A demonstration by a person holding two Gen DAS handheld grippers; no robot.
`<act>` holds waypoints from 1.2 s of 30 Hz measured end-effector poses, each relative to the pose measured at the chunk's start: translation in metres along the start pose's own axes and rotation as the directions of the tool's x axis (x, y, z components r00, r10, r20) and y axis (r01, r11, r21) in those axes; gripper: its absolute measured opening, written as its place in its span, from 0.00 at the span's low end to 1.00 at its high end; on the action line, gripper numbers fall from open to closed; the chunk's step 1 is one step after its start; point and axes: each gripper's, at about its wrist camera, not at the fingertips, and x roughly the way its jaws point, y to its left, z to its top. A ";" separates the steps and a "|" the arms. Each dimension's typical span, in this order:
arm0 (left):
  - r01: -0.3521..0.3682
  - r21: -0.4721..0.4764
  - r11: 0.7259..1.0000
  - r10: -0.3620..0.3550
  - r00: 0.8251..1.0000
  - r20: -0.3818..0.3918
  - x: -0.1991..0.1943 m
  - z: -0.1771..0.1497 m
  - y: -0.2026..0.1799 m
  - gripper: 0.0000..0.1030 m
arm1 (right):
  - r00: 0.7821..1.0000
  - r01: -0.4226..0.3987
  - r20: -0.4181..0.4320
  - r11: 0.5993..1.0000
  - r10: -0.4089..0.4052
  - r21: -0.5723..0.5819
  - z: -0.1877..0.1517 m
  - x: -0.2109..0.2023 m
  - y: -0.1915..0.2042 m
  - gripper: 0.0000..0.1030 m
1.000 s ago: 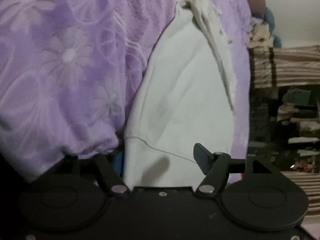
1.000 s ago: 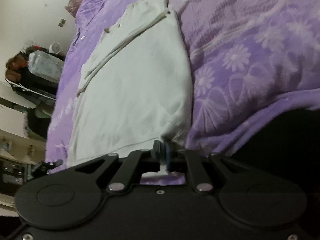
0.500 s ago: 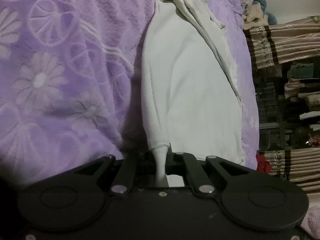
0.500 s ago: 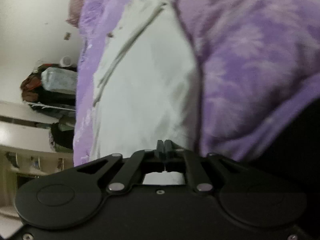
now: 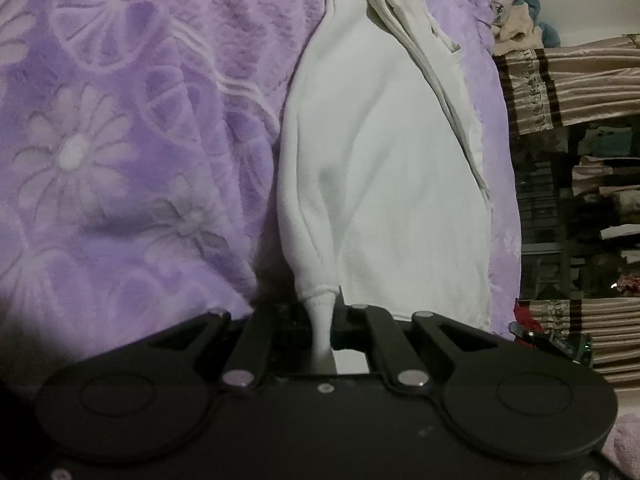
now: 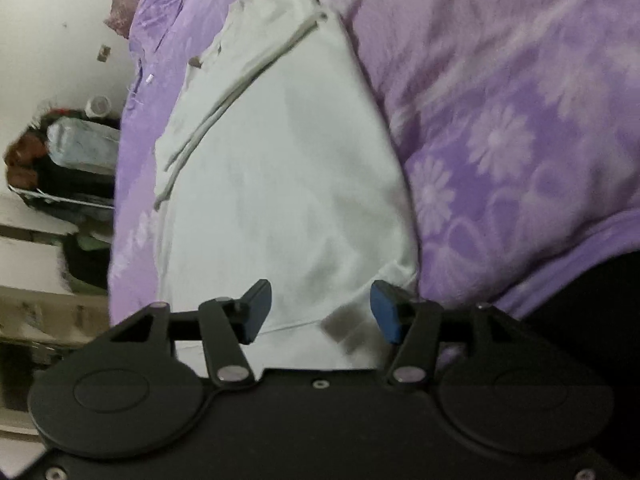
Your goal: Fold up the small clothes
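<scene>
A white garment point(image 5: 384, 168) lies lengthwise on a purple flowered blanket point(image 5: 120, 140). My left gripper point(image 5: 324, 316) is shut on the garment's near hem corner, and the cloth bunches into a ridge running away from the jaws. In the right wrist view the same white garment point(image 6: 280, 184) lies flat with a folded strip along its left side. My right gripper point(image 6: 320, 310) is open, with its blue pads point(image 6: 382, 308) spread over the near hem and nothing between them.
The purple blanket point(image 6: 500, 120) covers the bed. Striped curtains point(image 5: 572, 84) and cluttered shelves point(image 5: 580, 216) stand beyond the bed's right edge. A dark bag and bundle point(image 6: 68, 156) sit by the wall past the bed's left edge.
My left gripper closed on the garment's hem corner and keeps hold of it. My right gripper, shut on the hem before, has opened and let the cloth go.
</scene>
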 end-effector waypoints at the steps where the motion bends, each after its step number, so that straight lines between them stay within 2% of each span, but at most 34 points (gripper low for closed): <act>1: -0.003 0.002 1.000 0.003 1.000 -0.002 0.001 0.000 0.000 0.03 | 0.999 0.037 0.015 0.999 -0.036 -0.017 0.002 -0.007 0.001 0.60; 3: -0.008 0.010 1.000 0.008 1.000 -0.005 0.002 0.001 -0.001 0.03 | 0.990 0.127 0.060 0.991 -0.124 -0.037 0.010 -0.013 0.004 0.62; 4: -0.007 0.012 1.000 0.007 1.000 -0.005 0.002 0.001 -0.001 0.03 | 0.988 0.144 0.059 0.989 -0.142 -0.024 0.013 -0.012 0.001 0.62; 6: -0.001 0.007 1.000 0.001 1.000 -0.005 0.002 0.000 -0.001 0.03 | 0.996 0.090 0.006 0.996 -0.090 0.028 0.018 0.001 -0.011 0.62; 8: -0.001 0.006 1.000 0.001 1.000 -0.003 0.002 0.000 -0.001 0.03 | 0.997 0.069 -0.029 0.997 -0.067 0.047 0.017 0.016 -0.016 0.56; 10: -0.010 0.020 1.000 0.010 1.000 0.001 0.002 0.000 -0.003 0.03 | 0.994 0.097 -0.046 0.995 -0.096 0.030 0.014 0.025 -0.012 0.25; 11: -0.016 0.029 0.999 0.016 1.000 0.005 0.001 0.000 -0.005 0.03 | 0.996 0.086 -0.037 0.996 -0.086 0.017 0.011 0.025 -0.009 0.14; 12: -0.020 0.038 0.999 0.020 1.000 0.010 0.000 -0.001 -0.007 0.03 | 0.998 0.045 -0.036 0.999 -0.045 0.007 0.009 0.023 -0.005 0.08; 14: -0.010 0.058 0.998 0.009 1.000 0.022 -0.003 -0.002 -0.010 0.03 | 1.000 0.007 -0.013 1.000 -0.007 -0.012 0.002 0.016 0.004 0.07; 16: -0.007 0.064 0.998 0.006 1.000 0.019 -0.002 0.000 -0.009 0.03 | 0.999 0.035 -0.016 0.998 -0.035 -0.048 -0.004 0.020 0.009 0.07; 17: -0.019 0.055 0.998 0.018 1.000 0.016 0.001 0.000 -0.008 0.03 | 0.997 0.074 -0.023 0.996 -0.076 -0.057 -0.004 0.027 0.008 0.07; 19: -0.018 0.029 0.999 0.017 1.000 0.016 0.001 0.000 -0.005 0.03 | 0.995 0.093 -0.040 0.996 -0.093 -0.010 -0.001 0.042 -0.002 0.07; 22: 0.059 0.024 0.998 -0.061 0.995 0.074 -0.021 -0.007 -0.008 0.03 | 0.999 -0.050 -0.009 0.998 0.051 0.040 0.001 0.034 -0.016 0.06; 25: 0.146 0.019 0.989 -0.147 0.979 0.138 -0.045 -0.016 -0.015 0.03 | 0.985 -0.169 0.067 0.975 0.160 0.146 -0.003 -0.001 -0.040 0.06; 26: 0.188 0.009 0.982 -0.187 0.968 0.171 -0.048 -0.021 -0.018 0.03 | 0.974 -0.220 0.101 0.959 0.205 0.178 -0.005 -0.013 -0.051 0.06; 28: 0.265 0.028 0.964 -0.265 0.945 0.190 -0.049 -0.028 -0.028 0.02 | 0.936 -0.341 0.173 0.909 0.306 0.241 -0.010 -0.029 -0.067 0.05; 29: 0.270 0.049 0.962 -0.274 0.945 0.179 -0.049 -0.032 -0.035 0.02 | 0.927 -0.362 0.191 0.900 0.321 0.242 -0.012 -0.032 -0.069 0.05; 32: 0.191 0.104 0.976 -0.203 0.972 0.120 -0.051 -0.041 -0.052 0.02 | 0.922 -0.374 0.195 0.902 0.335 0.218 -0.017 -0.040 -0.063 0.05; 36: 0.098 0.068 0.993 -0.105 0.990 0.095 -0.055 -0.048 -0.035 0.03 | 0.949 -0.306 0.133 0.934 0.285 0.185 -0.030 -0.047 -0.053 0.05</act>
